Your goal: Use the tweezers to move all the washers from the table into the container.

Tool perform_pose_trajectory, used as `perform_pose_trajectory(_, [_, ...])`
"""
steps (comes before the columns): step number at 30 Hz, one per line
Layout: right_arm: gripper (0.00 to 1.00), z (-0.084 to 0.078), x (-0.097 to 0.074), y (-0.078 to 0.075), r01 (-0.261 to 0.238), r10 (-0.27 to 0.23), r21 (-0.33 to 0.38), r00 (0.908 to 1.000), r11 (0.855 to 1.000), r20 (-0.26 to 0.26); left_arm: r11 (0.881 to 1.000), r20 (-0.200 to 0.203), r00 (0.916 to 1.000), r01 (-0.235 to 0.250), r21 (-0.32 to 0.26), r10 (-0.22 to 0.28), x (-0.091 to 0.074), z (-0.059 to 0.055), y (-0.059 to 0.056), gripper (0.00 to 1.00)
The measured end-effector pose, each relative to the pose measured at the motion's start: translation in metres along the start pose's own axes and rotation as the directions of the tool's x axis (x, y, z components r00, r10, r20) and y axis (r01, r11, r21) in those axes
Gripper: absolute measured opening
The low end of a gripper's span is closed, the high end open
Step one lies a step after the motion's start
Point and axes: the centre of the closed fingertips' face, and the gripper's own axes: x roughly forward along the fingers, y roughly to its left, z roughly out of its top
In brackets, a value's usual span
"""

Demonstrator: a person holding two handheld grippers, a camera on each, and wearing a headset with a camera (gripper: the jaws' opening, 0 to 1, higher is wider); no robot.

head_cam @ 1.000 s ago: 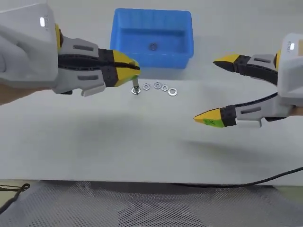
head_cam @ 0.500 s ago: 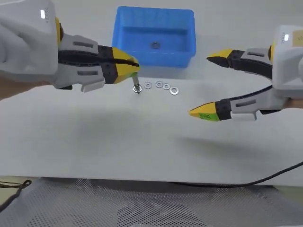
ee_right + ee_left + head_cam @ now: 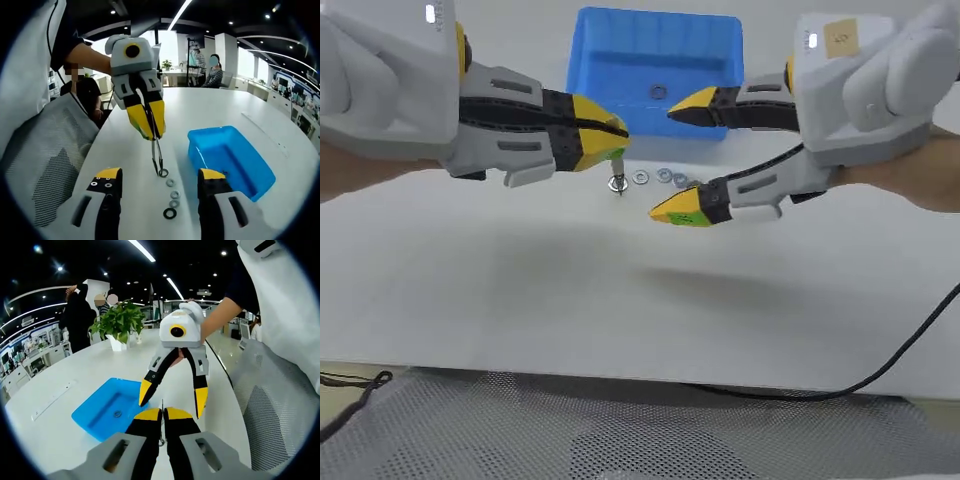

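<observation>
The left claw [image 3: 616, 135] is clamped on one pair of tweezers [image 3: 617, 168], whose tips touch the end washer [image 3: 617, 185] of a row of five on the table [image 3: 620, 290], the other four trailing toward 3 o'clock in the head view. The right claw [image 3: 674, 160] hangs with its two jaws wide apart near that row. At 12 o'clock of the row sits one blue container [image 3: 588, 60] holding a sixth washer [image 3: 660, 92].

— Where are the thin metal tweezers [image 3: 617, 172]?
— Pinched in the left gripper [image 3: 618, 134], tips at the leftmost small steel washer [image 3: 617, 184] on the white tabletop [image 3: 520, 290].
— And the right gripper [image 3: 682, 158]?
— Fingers [image 3: 720, 198] wide apart, just near of the blue plastic container [image 3: 590, 60].
</observation>
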Motion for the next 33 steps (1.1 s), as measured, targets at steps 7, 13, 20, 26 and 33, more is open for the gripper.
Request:
perform_pose_trajectory(7, [0.49,-0.001,0.023,0.003,-0.052,0.052,-0.025,0.9986,0.998,-0.012,1.000,0.003,1.0000,0.006,-0.011,-0.006,0.000,0.000,-0.001,0.05])
perform_pose_trajectory(13, [0.41,-0.002,0.033,0.001,-0.066,0.065,-0.045,0.9975,0.997,-0.030,1.000,0.003,1.0000,0.004,-0.015,-0.004,-0.001,-0.001,0.001,0.05])
perform_pose_trajectory(20, [0.27,-0.001,0.041,-0.001,-0.079,0.078,-0.042,0.9966,0.996,-0.027,1.000,0.006,0.9999,0.012,-0.022,-0.012,0.000,0.000,0.000,0.05])
perform_pose_trajectory(26, [0.17,-0.003,0.045,0.004,-0.114,0.111,-0.063,0.9928,0.992,-0.046,1.000,-0.002,0.9997,0.023,-0.009,-0.023,0.000,-0.001,-0.002,0.05])
perform_pose_trajectory(33, [0.12,-0.008,0.045,0.008,-0.136,0.129,-0.088,0.9881,0.987,-0.084,1.000,-0.006,0.9996,0.027,0.003,-0.027,0.001,-0.002,0.000,0.05])
